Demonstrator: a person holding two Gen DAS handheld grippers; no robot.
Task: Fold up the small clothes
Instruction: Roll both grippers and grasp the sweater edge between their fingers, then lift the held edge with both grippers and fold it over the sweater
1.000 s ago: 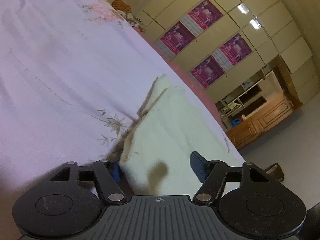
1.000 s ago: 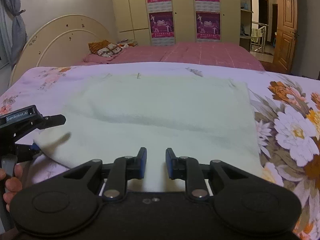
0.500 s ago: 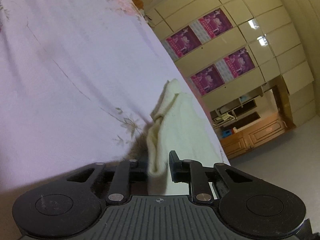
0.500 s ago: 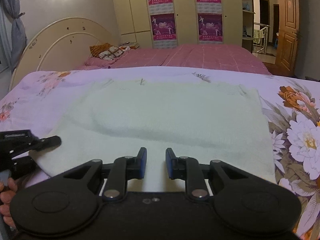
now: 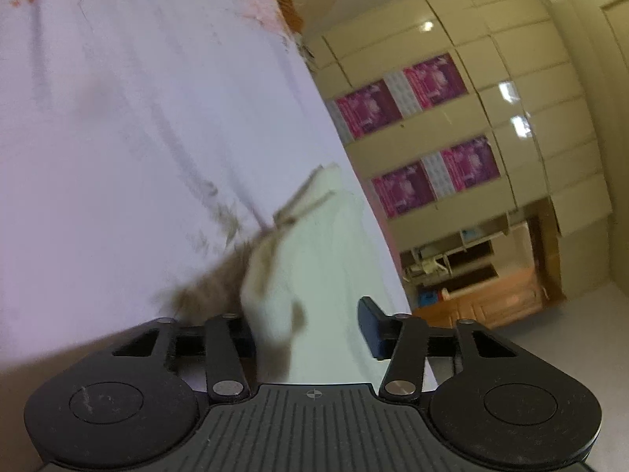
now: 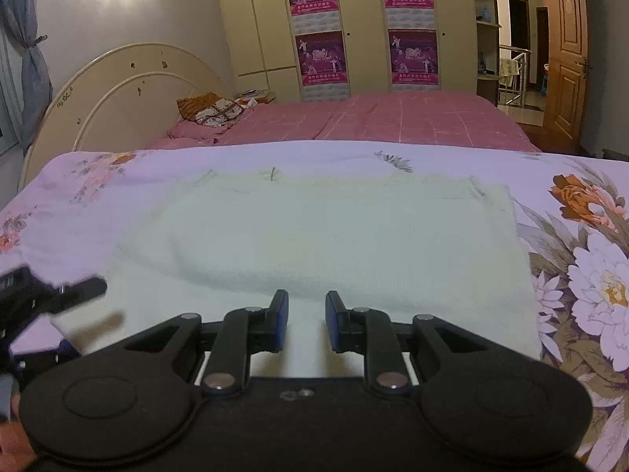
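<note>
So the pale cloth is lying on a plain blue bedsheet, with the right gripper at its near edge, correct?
Not quite: the bedsheet is lilac with a flower print, not plain blue, as the right wrist view shows. The pale cloth does lie on it, with the right gripper at its near edge.

Flowered bedsheet (image 6: pixel 582 287) open right of cream garment (image 6: pixel 334 236); I see room to pass there. Left gripper (image 6: pixel 59 299) crowds garment's near left corner, jaws opening, cloth edge between them. Far side bounded by pink bed (image 6: pixel 393 118), headboard (image 6: pixel 129 94) far left.
</note>
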